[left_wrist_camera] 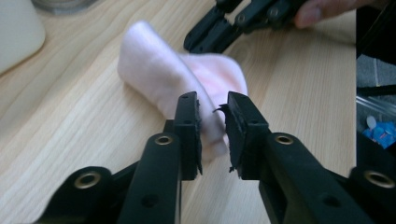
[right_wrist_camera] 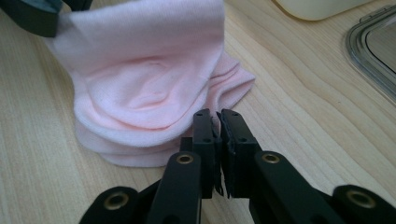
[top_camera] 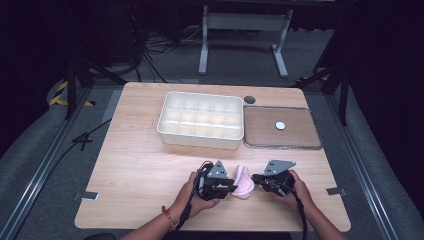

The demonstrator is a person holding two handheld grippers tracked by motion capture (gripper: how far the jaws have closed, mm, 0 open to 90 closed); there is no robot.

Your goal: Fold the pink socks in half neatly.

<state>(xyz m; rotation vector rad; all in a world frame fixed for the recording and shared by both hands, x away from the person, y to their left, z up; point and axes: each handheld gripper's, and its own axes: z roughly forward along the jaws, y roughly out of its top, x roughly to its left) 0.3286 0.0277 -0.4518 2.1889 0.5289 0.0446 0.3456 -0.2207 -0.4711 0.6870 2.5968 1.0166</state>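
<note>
A pale pink sock [top_camera: 243,182] lies bunched on the wooden table near its front edge, between the two grippers. My left gripper [top_camera: 232,184] comes at it from the left. In the left gripper view its jaws [left_wrist_camera: 212,105] are shut on a fold of the sock [left_wrist_camera: 159,70]. My right gripper [top_camera: 256,178] meets the sock from the right. In the right gripper view its jaws [right_wrist_camera: 215,114] stand almost together, pinching the near edge of the sock [right_wrist_camera: 144,79]. The other gripper [left_wrist_camera: 196,44] touches the sock's far side.
A white tray [top_camera: 200,139] divided into several compartments stands at the back middle of the table. To its right lies a clear flat lid [top_camera: 260,130] with a small white disc [top_camera: 280,125] on it. A dark round spot [top_camera: 249,99] sits behind them.
</note>
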